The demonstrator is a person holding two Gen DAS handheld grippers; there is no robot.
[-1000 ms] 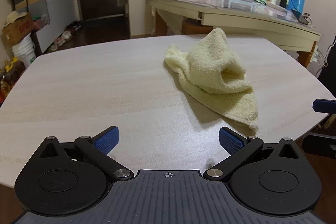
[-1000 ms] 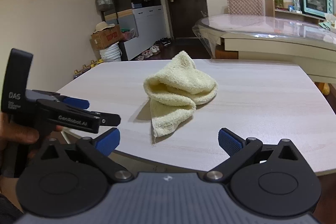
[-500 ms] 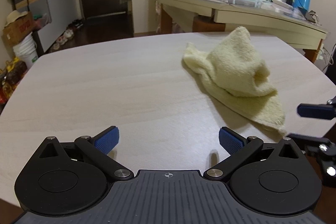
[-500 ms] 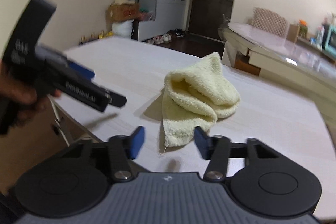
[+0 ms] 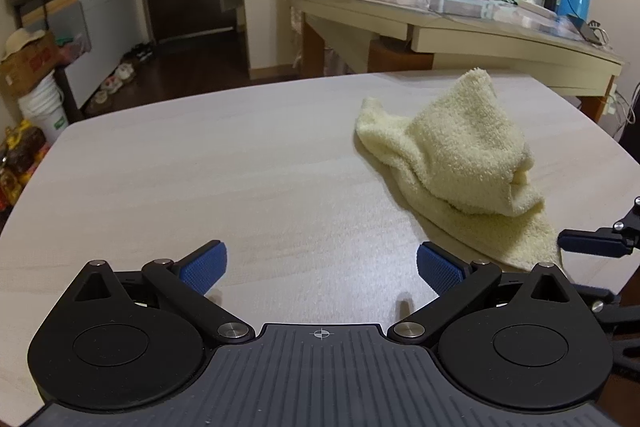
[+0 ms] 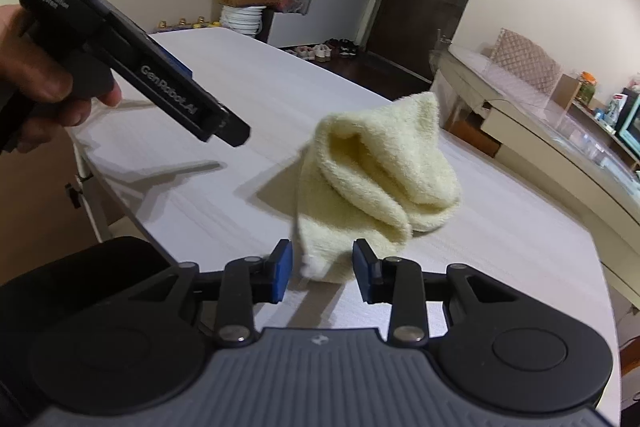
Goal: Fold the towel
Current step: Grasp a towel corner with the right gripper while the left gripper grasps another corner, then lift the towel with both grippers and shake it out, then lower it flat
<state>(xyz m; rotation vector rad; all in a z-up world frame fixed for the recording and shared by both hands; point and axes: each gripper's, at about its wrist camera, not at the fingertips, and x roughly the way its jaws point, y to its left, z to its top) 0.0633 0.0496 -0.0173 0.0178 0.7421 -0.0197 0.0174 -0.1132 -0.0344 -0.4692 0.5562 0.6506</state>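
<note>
**Operator:** Terry cloth, pale yellow: the towel lies crumpled in a peaked heap on the white wood-grain table, toward its near edge. No fold made yet. I judge the step in hand to be acquisition of the first corner.

**Supervisor:** Report right gripper state.

**Operator:** I have the right gripper at the towel's nearest corner. Jaws are closing; the corner sits between the blue pads, but I see a gap on each side, so no grip yet.

**Supervisor:** Left gripper?

**Operator:** The left gripper stands wide open over bare table, nothing between its pads. The towel lies ahead and to its right, apart from it. In the right wrist view, a hand holds it above the table edge.

**Supervisor:** Next move?

**Operator:** My judgement: finish closing on the corner, confirm cloth is pinched, then bring the left gripper to a second corner. The heap must be spread flat before folding.
</note>
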